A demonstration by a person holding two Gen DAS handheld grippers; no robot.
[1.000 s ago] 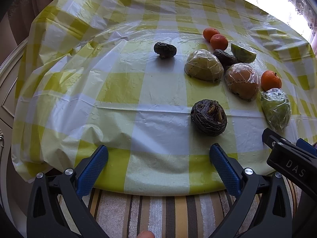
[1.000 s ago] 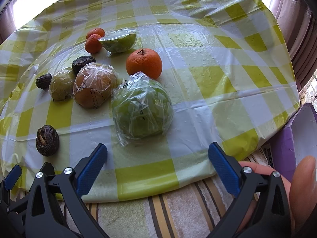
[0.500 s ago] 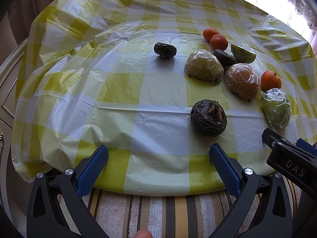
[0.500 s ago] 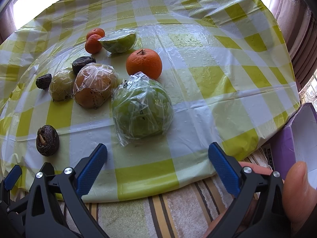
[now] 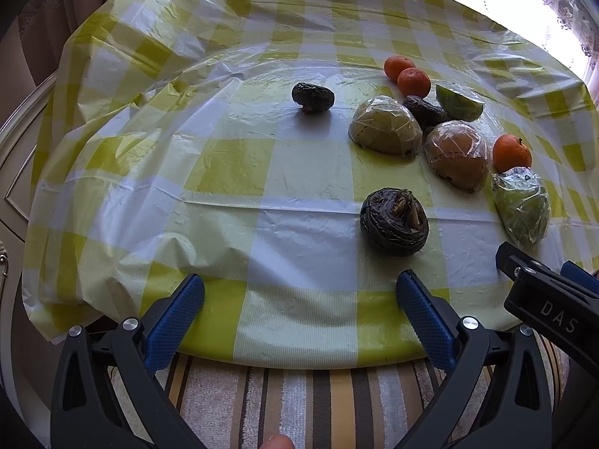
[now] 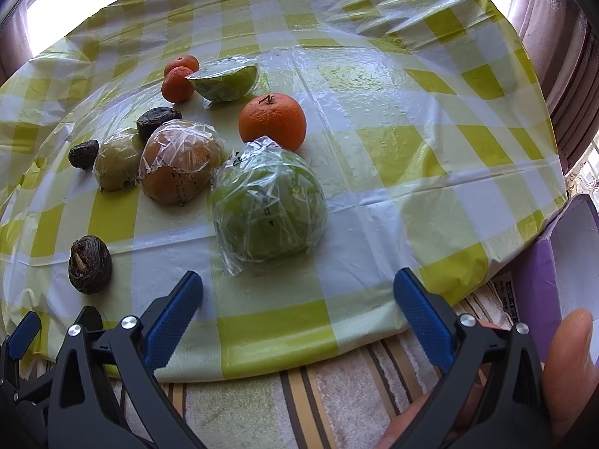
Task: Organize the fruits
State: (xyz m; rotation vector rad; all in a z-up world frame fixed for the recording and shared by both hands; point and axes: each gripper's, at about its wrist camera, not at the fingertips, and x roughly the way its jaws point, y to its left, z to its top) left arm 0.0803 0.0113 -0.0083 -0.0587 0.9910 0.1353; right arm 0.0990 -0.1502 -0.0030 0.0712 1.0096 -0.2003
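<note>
- Yellow-and-white checked plastic tablecloth (image 5: 232, 164) covers a round table, with a striped rug (image 6: 337, 393) below its near edge and bright window light behind.
- Nearest, the left gripper (image 5: 299, 310) hovers over the table's edge, its blue-padded fingers spread wide and holding nothing.
- Right gripper (image 6: 297, 307) is posed the same way, fingers wide apart and empty; a thumb (image 6: 569, 366) rests by its handle (white letters "DAS" show on its body in the left view).
- Just beyond the left gripper sits a dark wrinkled round fruit (image 5: 394, 222).
- Just ahead of the right gripper lies a green fruit in clear wrap (image 6: 267, 205).
- Behind it sits a large orange (image 6: 272, 121), with a wrapped brown fruit (image 6: 179, 162) and a wrapped yellow-green fruit (image 6: 116, 161) to its left.
- Farther back are two dark shrivelled fruits (image 5: 312, 97), a wrapped green half (image 6: 224, 82) and two small tangerines (image 6: 179, 76).
- A purple box (image 6: 539, 280) stands beside the table at right.
</note>
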